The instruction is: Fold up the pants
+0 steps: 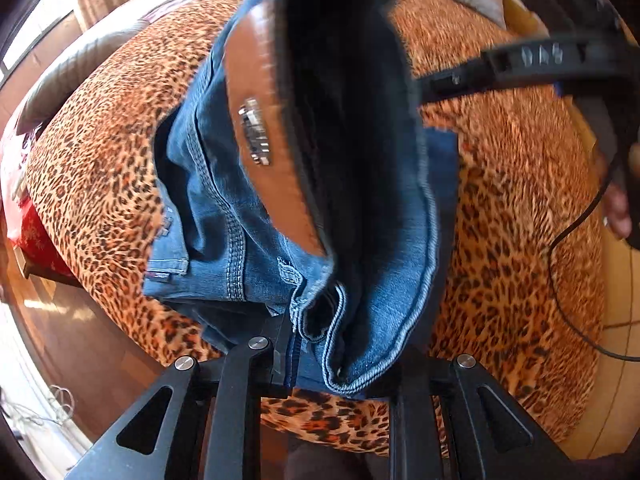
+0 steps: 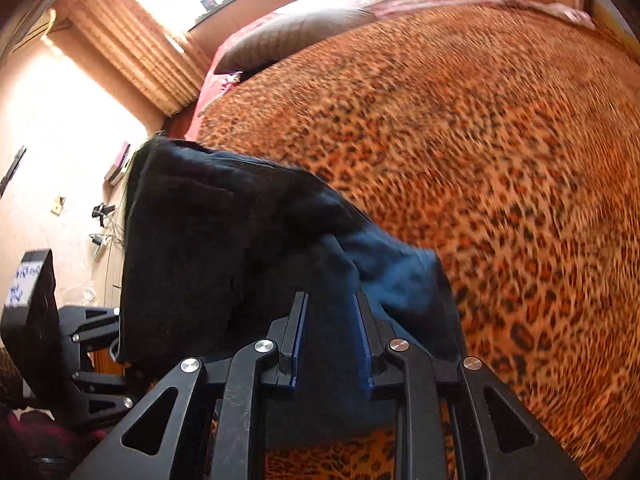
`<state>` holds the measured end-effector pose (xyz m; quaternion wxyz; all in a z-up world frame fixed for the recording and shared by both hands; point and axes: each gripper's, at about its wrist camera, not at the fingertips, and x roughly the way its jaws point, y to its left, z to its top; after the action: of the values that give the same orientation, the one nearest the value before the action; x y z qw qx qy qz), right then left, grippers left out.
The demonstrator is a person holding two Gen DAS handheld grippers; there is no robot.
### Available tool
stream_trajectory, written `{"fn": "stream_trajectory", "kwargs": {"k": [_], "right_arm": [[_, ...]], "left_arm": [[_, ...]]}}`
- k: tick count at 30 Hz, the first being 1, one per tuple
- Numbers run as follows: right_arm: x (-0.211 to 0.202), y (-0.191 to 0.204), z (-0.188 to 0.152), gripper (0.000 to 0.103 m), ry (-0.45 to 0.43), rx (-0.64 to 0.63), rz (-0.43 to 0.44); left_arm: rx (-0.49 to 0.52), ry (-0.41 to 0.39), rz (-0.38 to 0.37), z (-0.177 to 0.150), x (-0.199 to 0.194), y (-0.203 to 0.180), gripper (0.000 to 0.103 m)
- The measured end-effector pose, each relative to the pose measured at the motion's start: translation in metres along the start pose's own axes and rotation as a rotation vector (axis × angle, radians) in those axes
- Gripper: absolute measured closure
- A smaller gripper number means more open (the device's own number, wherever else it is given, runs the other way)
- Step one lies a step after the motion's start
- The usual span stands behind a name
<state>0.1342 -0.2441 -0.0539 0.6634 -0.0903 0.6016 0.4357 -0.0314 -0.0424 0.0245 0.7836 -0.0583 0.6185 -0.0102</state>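
Both the left tongs [image 1: 344, 360] and right tongs [image 2: 331, 344] clamp the jeans [image 1: 248, 216] above the bedspread [image 1: 520, 184]

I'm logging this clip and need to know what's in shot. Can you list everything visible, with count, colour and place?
jeans: one pair, blue denim with a dark lining, held up over the bed by both grippers
patch: one, brown with a metal badge, on the jeans' waistband
blanket: one, leopard print, covering the bed
pillow: one, grey, at the far end of the bed
curtain: one, beige, beside the bright window
floor: brown wood, left of the bed
cable: one, black, hanging at the right
left gripper: black, closed on the jeans
right gripper: black with blue pads, closed on the jeans
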Motion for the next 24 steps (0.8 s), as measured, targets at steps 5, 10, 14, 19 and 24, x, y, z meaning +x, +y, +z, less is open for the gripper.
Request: {"fn": "stream_trajectory", "kwargs": {"k": [5, 10, 14, 19, 24], "right_arm": [[-0.027, -0.018, -0.018, 0.071, -0.062, 0.130, -0.012], [-0.045, -0.048, -0.016, 0.041, -0.153, 0.309, 0.071], [-0.030, -0.053, -0.003, 0.024, -0.167, 0.411, 0.269], [0.030, -0.024, 0.007, 0.023, 0.053, 0.358, 0.258], [0.001, 0.003, -0.008, 0.093, -0.015, 0.279, 0.335]], "left_arm": [[0.067, 0.075, 0.031, -0.011, 0.009, -0.018, 0.083], [-0.103, 0.099, -0.170, -0.032, -0.020, 0.014, 0.068], [-0.504, 0.138, -0.470, -0.030, -0.003, 0.072, 0.055], [-0.750, 0.181, -0.583, -0.005, 0.045, 0.092, 0.059], [-0.644, 0.235, -0.562, -0.001, 0.033, 0.068, 0.076]]}}
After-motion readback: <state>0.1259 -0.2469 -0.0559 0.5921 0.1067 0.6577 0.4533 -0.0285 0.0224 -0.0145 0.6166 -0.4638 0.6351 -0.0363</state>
